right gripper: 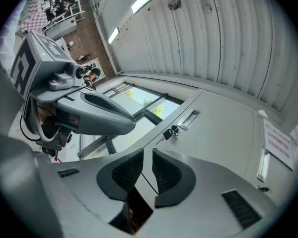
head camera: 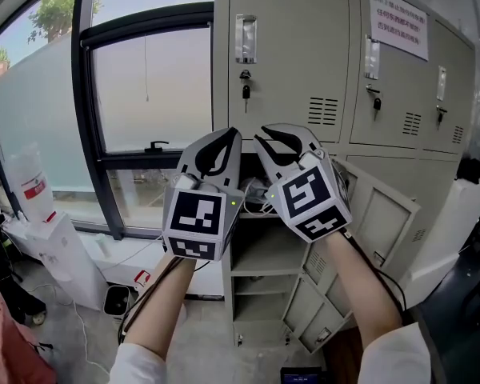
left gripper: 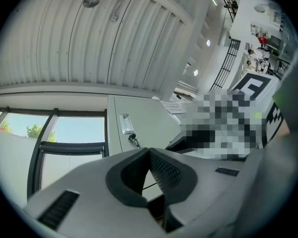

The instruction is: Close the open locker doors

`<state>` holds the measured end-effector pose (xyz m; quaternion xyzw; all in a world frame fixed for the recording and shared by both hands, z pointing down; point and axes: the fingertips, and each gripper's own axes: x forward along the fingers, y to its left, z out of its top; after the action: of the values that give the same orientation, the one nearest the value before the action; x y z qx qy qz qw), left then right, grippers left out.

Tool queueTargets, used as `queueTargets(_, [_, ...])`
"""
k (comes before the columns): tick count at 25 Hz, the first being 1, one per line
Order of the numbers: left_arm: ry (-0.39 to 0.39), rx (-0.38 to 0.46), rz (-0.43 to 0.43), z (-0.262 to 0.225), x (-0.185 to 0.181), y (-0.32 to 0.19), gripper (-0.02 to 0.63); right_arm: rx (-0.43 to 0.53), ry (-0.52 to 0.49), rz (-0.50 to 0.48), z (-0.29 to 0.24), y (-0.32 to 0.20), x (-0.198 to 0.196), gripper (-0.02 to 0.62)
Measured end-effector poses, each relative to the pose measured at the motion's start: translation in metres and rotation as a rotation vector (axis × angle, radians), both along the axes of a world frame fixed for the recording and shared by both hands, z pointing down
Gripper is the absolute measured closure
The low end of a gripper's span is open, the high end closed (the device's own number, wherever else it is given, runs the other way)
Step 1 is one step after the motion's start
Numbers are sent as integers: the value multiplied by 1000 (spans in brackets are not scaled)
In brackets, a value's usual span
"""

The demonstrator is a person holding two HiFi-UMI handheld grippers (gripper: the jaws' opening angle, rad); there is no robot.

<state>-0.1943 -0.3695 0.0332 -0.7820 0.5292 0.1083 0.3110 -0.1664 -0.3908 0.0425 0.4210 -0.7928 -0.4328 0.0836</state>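
Grey sheet-metal locker doors [head camera: 386,217] stand open at lower right, beyond both grippers. White paper notice [head camera: 398,21] on an upper door: print unreadable. Left gripper [left gripper: 149,150]: ribbed black fingers pressed together at the tips. Right gripper [right gripper: 147,155]: fingers slightly spread, nothing between.

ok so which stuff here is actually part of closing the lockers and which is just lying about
Part of the job: upper open locker door; lower open locker door; left gripper; right gripper.
Just lying about: white floor unit; plastic jug; paper notice; closed upper lockers; window.
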Motion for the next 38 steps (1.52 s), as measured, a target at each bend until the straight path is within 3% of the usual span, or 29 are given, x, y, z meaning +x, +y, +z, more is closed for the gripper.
queueTargets(21, [30, 16, 6, -3, 114, 48, 591, 62, 51, -6, -18, 70, 114, 522])
queueTargets(30, [15, 10, 53, 1, 177, 67, 591, 88, 27, 22, -23, 105, 179, 522])
queueTargets(38, [18, -6, 99, 7, 222, 80, 591, 51, 1, 38, -9, 120, 232, 522])
